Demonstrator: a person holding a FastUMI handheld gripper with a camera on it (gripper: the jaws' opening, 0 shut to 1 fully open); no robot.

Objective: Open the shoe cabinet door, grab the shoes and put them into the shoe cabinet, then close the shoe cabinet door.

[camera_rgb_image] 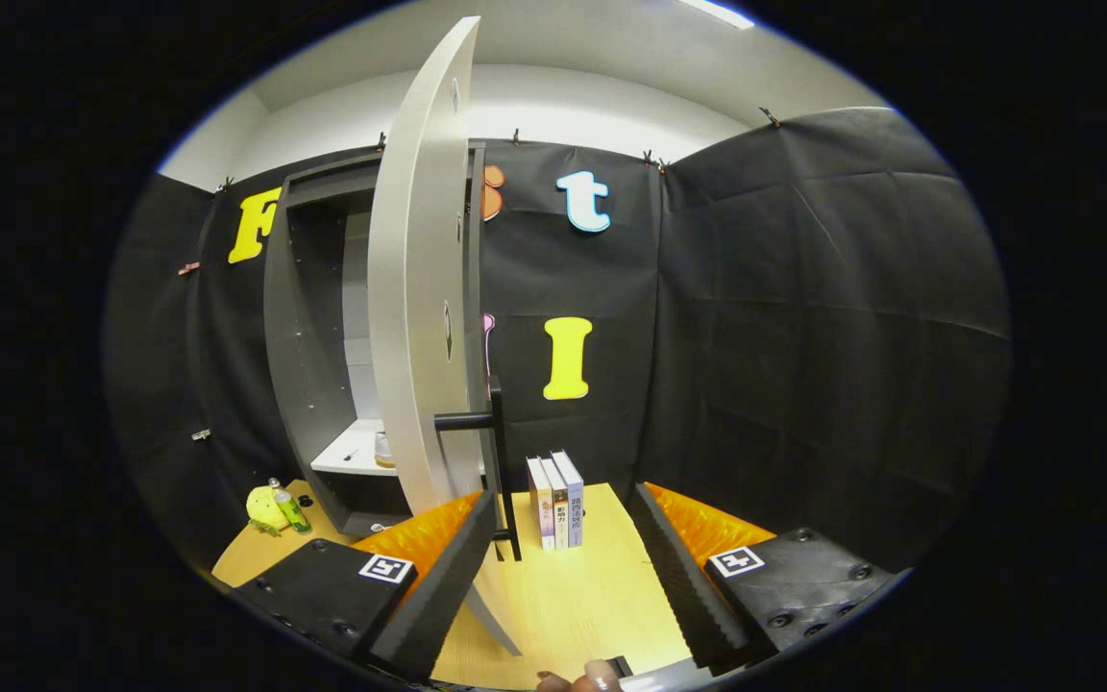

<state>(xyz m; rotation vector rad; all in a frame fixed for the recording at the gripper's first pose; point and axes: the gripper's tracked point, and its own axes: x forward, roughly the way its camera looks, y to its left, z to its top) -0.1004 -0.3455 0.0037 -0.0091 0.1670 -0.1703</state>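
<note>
A booth walled in black cloth (803,317) is seen beneath a white ceiling and a strip of white upper wall, with a pale wooden tabletop (582,596) spread across the foreground. The dark grey shoe cabinet (308,365) is set at the back left of that tabletop, against the cloth. Its light grey door (414,317) is swung wide open, presented almost edge-on, and a black bar handle (496,452) is carried on the door's outer face. Inside the cabinet a white shelf (352,452) is exposed, and a small part of what may be a shoe (383,448) is glimpsed on it, largely hidden behind the door. Three upright books (555,502) are stood just right of the door. A yellow soft toy (263,507) and a green bottle (290,509) are laid left of the cabinet's base. The gripper (563,577) is held spread apart, nothing grasped, its left finger close beside the door's lower edge. Fingertips of a hand (580,680) are seen below.
</note>
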